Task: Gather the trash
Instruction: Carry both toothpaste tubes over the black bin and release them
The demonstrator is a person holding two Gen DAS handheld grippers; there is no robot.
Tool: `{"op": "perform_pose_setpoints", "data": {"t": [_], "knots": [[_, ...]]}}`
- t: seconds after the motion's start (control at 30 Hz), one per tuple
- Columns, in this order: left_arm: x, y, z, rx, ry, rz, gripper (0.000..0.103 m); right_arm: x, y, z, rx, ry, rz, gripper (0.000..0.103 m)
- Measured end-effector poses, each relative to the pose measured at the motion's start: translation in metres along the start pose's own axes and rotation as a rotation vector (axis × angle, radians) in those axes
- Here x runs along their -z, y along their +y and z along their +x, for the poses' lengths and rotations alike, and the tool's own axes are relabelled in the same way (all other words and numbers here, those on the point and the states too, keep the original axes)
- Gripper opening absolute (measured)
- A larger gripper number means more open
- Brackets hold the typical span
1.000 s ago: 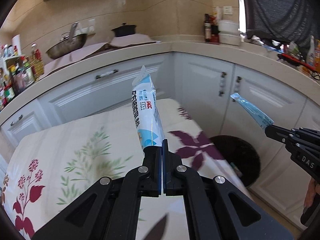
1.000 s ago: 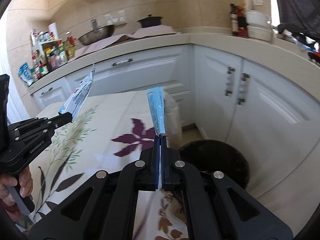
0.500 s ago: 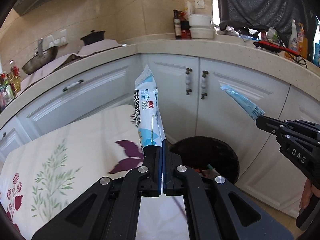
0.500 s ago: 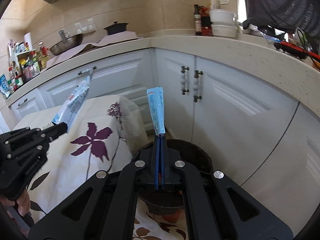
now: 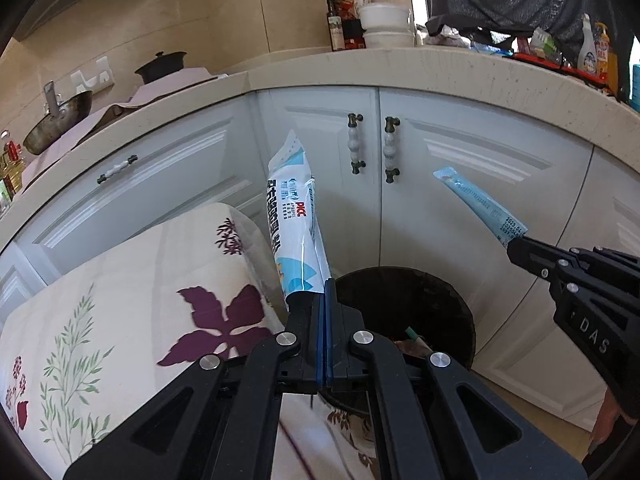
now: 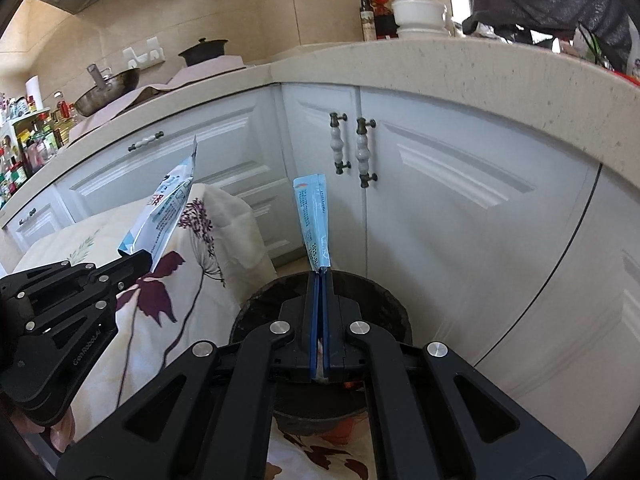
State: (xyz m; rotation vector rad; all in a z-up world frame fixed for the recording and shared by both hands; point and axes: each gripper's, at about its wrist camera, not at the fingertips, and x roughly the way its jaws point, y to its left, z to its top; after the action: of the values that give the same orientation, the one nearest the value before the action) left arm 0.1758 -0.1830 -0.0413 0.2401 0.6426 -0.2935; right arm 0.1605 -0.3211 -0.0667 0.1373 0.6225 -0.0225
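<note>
My left gripper (image 5: pixel 326 284) is shut on a white and blue plastic wrapper (image 5: pixel 296 220) that stands upright from its jaws, at the rim of a black round trash bin (image 5: pixel 424 304) on the floor. My right gripper (image 6: pixel 322 274) is shut on a narrow light-blue packet (image 6: pixel 314 216), right above the same bin (image 6: pixel 384 300). The right gripper (image 5: pixel 516 246) with its packet (image 5: pixel 476 204) shows at the right of the left wrist view. The left gripper (image 6: pixel 138 258) with its wrapper (image 6: pixel 164 208) shows at the left of the right wrist view.
A table with a floral cloth (image 5: pixel 120 300) lies to the left of the bin. White corner cabinets (image 5: pixel 460 184) stand behind it under a beige countertop (image 5: pixel 440 68) with bottles, bowls, a wok and a pot. Some trash lies in the bin.
Both grippers have moved right, off the table and toward the bin, each still holding its wrapper. The bin is now much closer and under the fingertips.
</note>
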Motion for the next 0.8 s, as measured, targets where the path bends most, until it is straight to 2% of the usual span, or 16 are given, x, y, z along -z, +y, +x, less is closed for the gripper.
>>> {"op": "perform_pose_setpoints", "data": {"t": [0.13,0.2,0.23,0.27,0.3,0.33,0.37,0.5,0.63,0.7,0.8], "knots": [[-0.003,-0.008,0.013,0.003,0.02,0.019,0.001,0.001,-0.006,0.013,0.007,0.012,0.013,0.001],[-0.003,-0.011,0.02,0.016,0.045,0.027,0.002,0.001,-0.008,0.018,0.012,0.012,0.022,0.005],[-0.001,-0.012,0.023,0.013,0.055,0.033,0.008,0.002,-0.01,0.023,0.01,0.027,0.028,0.017],[-0.001,-0.013,0.025,0.006,0.064,0.036,0.023,0.002,-0.011,0.025,0.013,0.031,0.031,0.031],[0.0,-0.013,0.026,0.004,0.067,0.034,0.031,0.003,-0.012,0.026,0.019,0.029,0.035,0.033],[0.001,-0.013,0.024,0.003,0.059,0.028,0.044,0.004,-0.012,0.025,0.021,0.027,0.039,0.033],[0.001,-0.012,0.021,0.0,0.046,0.022,0.048,0.004,-0.013,0.024,0.02,0.026,0.041,0.033],[0.001,-0.011,0.01,-0.008,0.016,0.017,0.058,0.004,-0.011,0.014,0.03,0.012,0.045,0.036],[-0.001,-0.007,0.0,-0.01,-0.007,0.001,0.065,0.003,-0.009,0.001,0.038,-0.012,0.053,0.048],[-0.001,-0.004,-0.007,-0.01,-0.018,-0.007,0.068,0.002,-0.007,-0.006,0.036,-0.02,0.056,0.049],[0.0,0.001,-0.02,-0.008,-0.036,-0.019,0.072,0.001,-0.003,-0.022,0.029,-0.043,0.067,0.059]]}}
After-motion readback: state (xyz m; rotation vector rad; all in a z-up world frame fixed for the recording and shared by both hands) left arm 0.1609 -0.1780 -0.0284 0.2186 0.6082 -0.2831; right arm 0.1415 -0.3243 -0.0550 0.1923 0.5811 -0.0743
